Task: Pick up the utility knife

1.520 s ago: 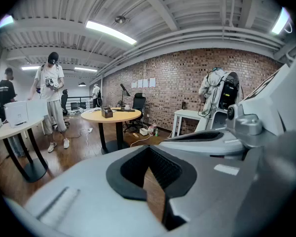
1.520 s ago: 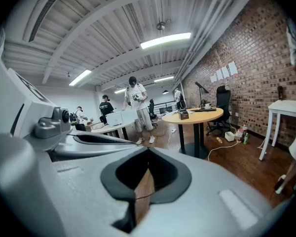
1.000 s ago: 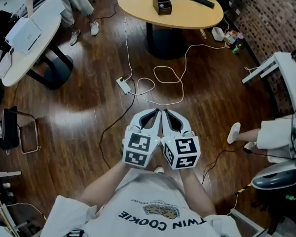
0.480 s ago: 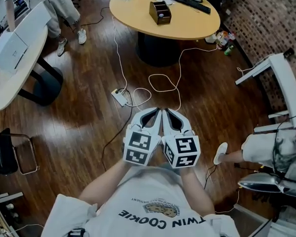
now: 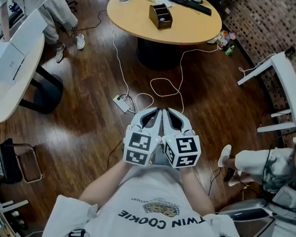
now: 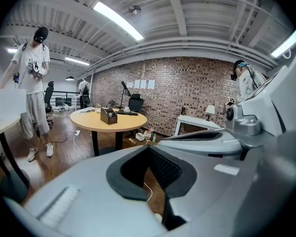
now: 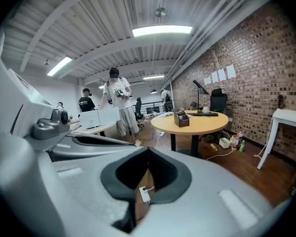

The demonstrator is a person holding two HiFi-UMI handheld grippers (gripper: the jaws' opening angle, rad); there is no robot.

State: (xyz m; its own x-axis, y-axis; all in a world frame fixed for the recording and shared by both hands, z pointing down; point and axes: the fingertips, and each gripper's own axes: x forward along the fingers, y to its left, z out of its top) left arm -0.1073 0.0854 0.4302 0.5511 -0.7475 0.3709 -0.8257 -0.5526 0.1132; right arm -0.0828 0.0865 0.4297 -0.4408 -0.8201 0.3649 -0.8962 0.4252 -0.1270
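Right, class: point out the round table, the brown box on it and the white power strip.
round table [image 5: 133,19], head view, bare top.
brown box [image 5: 163,22], head view, front wall.
power strip [image 5: 121,103], head view, its middle.

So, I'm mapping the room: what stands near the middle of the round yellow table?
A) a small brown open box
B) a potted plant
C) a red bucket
A: the head view shows a small brown open box on the round yellow table, near a black keyboard.

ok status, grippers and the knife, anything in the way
Left gripper, right gripper: jaws shut, empty, side by side. Utility knife: not made out in any view. Round table ahead; power strip on the floor between.
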